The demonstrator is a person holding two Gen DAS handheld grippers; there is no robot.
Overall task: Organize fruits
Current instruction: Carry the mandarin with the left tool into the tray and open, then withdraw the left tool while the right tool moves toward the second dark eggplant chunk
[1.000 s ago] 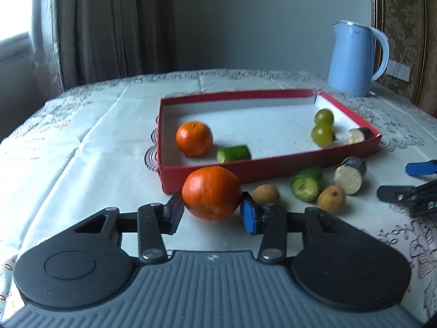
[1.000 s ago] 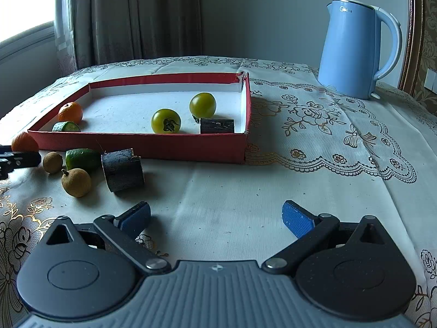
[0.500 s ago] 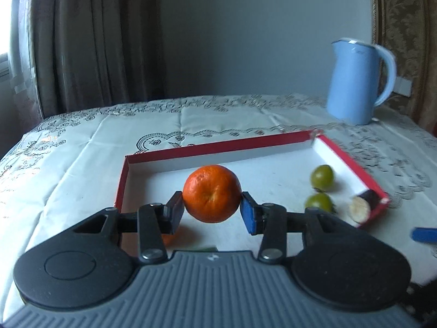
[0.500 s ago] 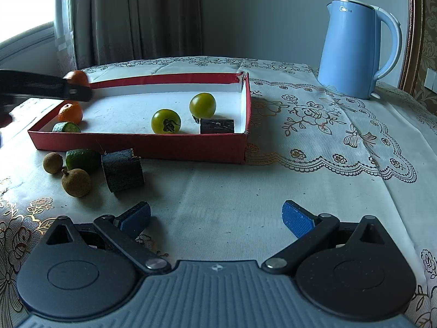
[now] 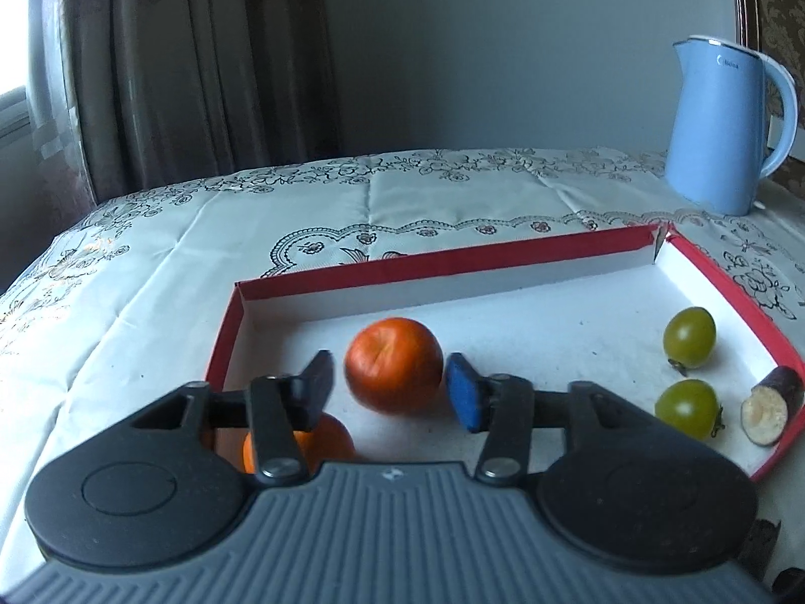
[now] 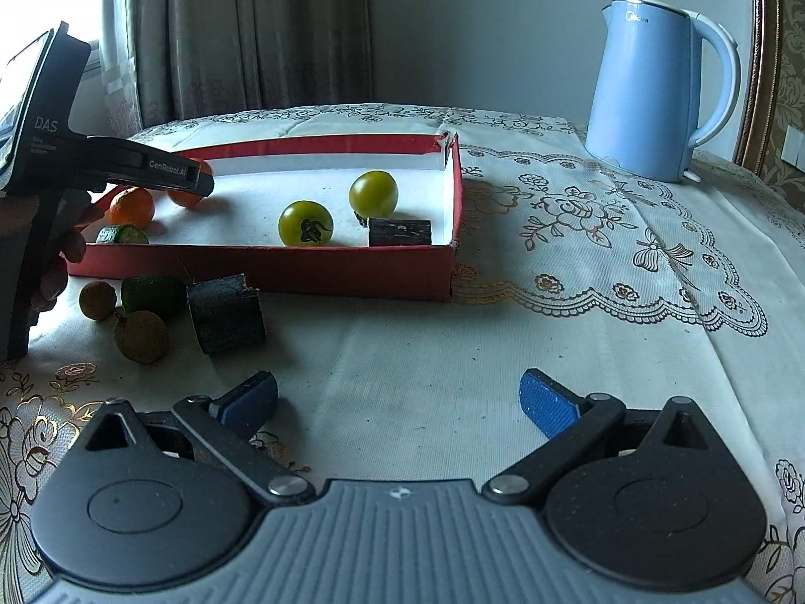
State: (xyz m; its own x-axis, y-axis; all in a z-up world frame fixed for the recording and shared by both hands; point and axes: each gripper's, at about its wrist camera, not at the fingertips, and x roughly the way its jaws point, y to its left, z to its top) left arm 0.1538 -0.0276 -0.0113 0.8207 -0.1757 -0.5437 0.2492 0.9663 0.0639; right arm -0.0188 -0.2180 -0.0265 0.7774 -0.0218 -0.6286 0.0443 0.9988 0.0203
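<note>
The orange (image 5: 393, 363) sits between the left gripper (image 5: 387, 386)'s fingers, over the white floor of the red tray (image 5: 453, 266); small gaps show on both sides, so the fingers are parted and no longer clasp it. A second orange (image 5: 322, 440) lies in the tray just below the left finger. Two green tomatoes (image 5: 689, 337) and an eggplant piece (image 5: 770, 405) rest near the tray's right wall. The right gripper (image 6: 397, 402) hovers low over the surface, fingers spread wide, holding nothing.

Glossy plastic kettle (image 6: 659, 95), embroidered tablecloth (image 6: 578, 261)
</note>
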